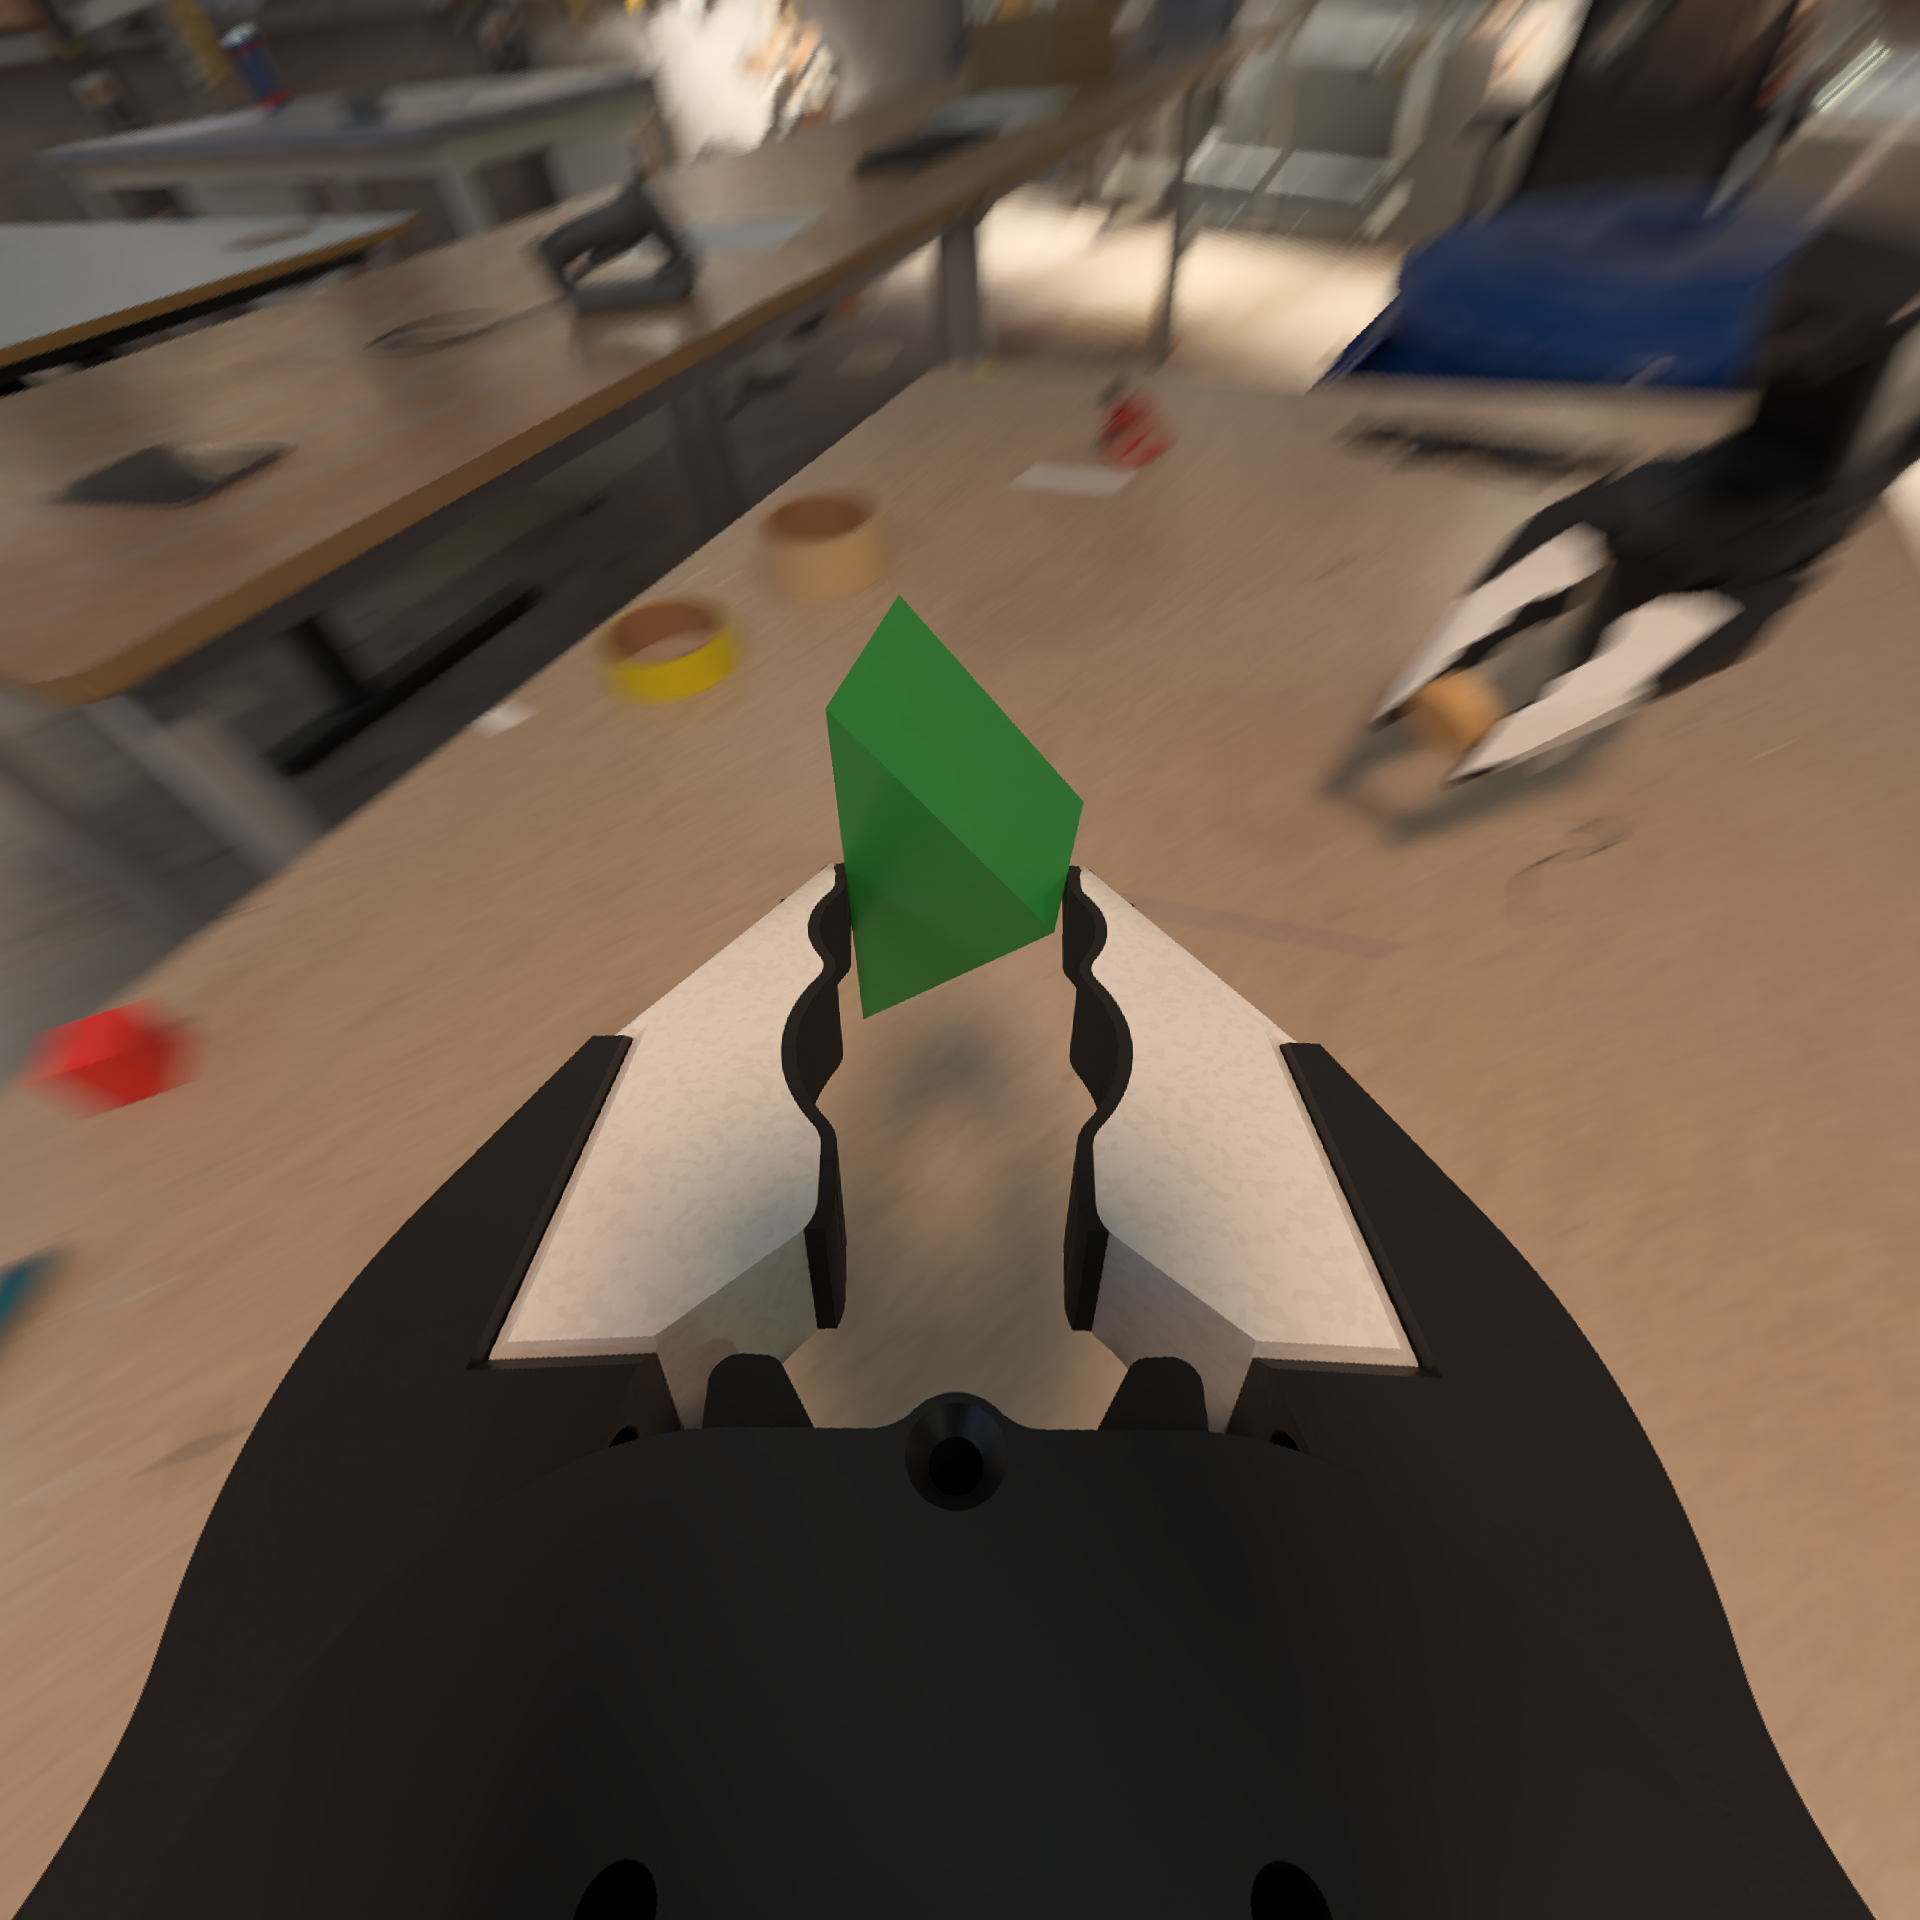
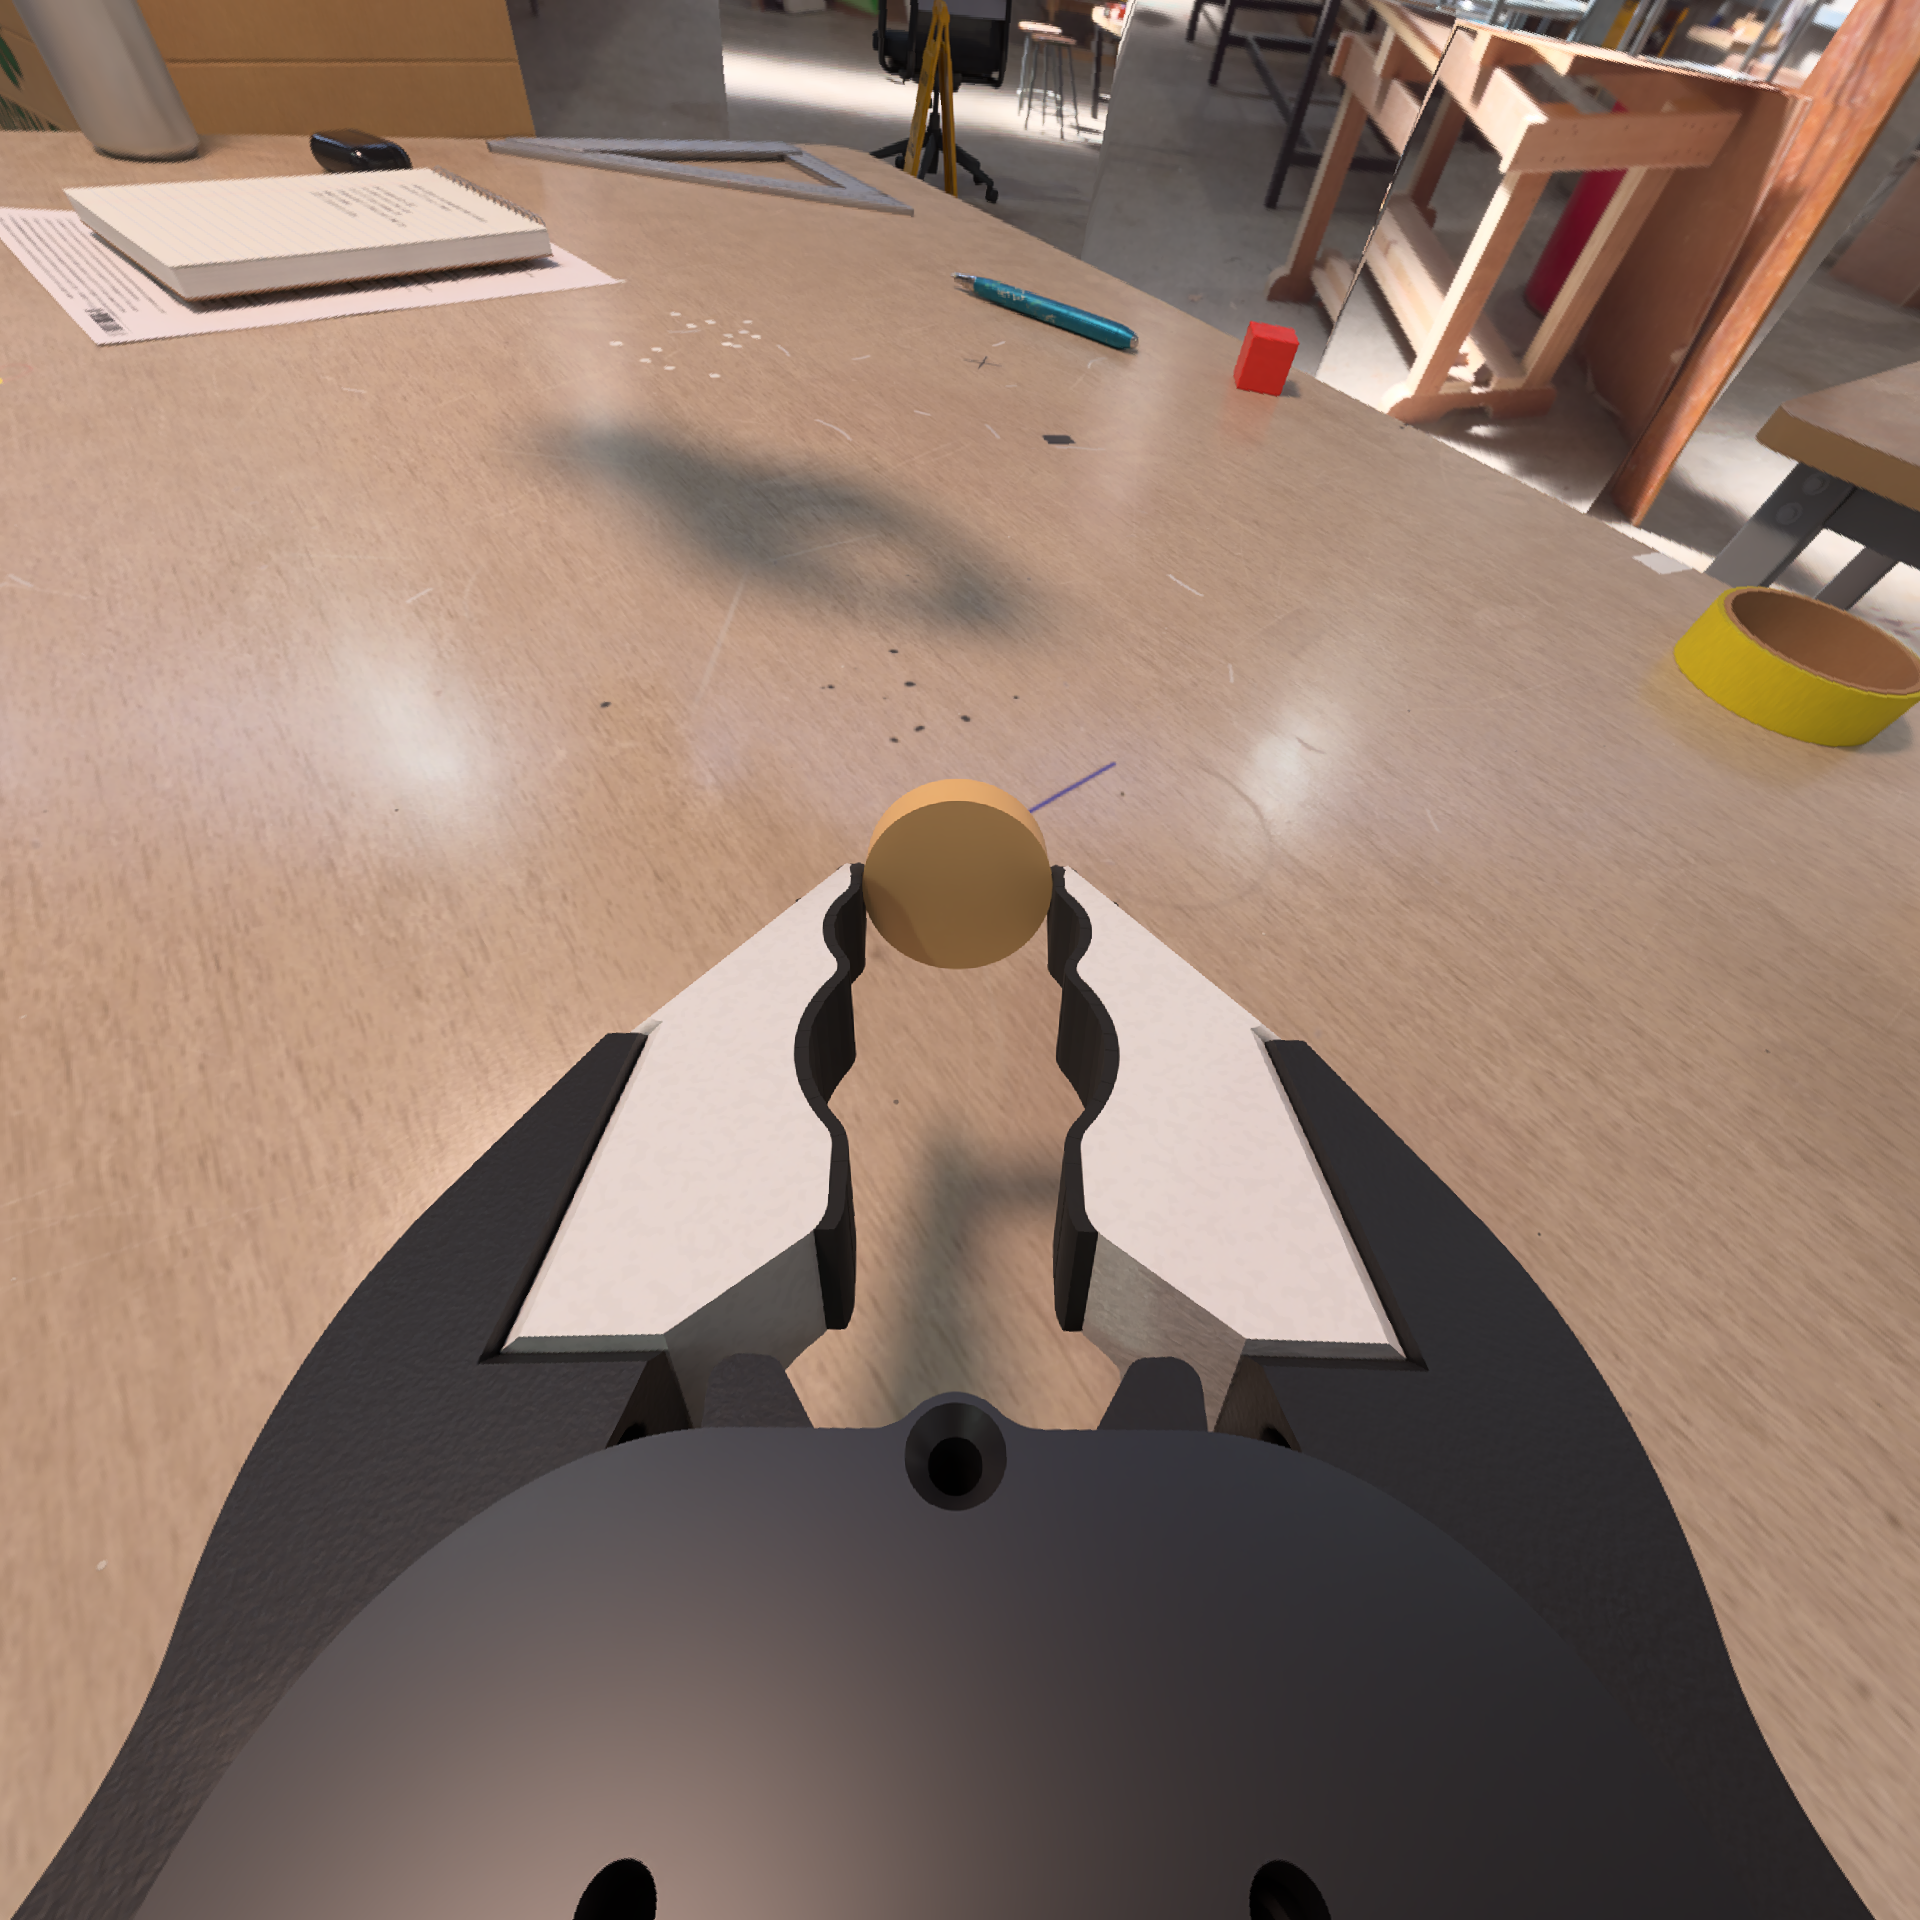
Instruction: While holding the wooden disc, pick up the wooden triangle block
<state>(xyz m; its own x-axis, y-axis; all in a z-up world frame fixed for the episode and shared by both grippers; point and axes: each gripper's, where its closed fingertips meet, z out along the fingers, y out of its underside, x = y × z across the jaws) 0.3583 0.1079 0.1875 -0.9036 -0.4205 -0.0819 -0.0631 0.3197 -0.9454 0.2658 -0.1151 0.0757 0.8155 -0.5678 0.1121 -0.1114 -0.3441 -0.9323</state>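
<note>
My left gripper [image 1: 956, 899] is shut on a green triangle block [image 1: 951, 821] at its fingertips and holds it above the wooden table [image 1: 1195, 1091]. My right gripper [image 2: 954, 883] is shut on a tan wooden disc [image 2: 956, 878] and holds it above the table [image 2: 520, 779], its flat face toward the camera. In the left wrist view the right gripper [image 1: 1455, 717] shows blurred at the right, with the disc [image 1: 1460, 710] between its fingers.
A yellow tape roll [image 1: 673, 646] [image 2: 1803, 665] and a tan tape roll [image 1: 826, 540] lie on the table. A red cube [image 1: 109, 1055] [image 2: 1265, 358], a teal pen [image 2: 1044, 310], a notepad [image 2: 312, 229] and a metal square [image 2: 717, 166] lie farther off.
</note>
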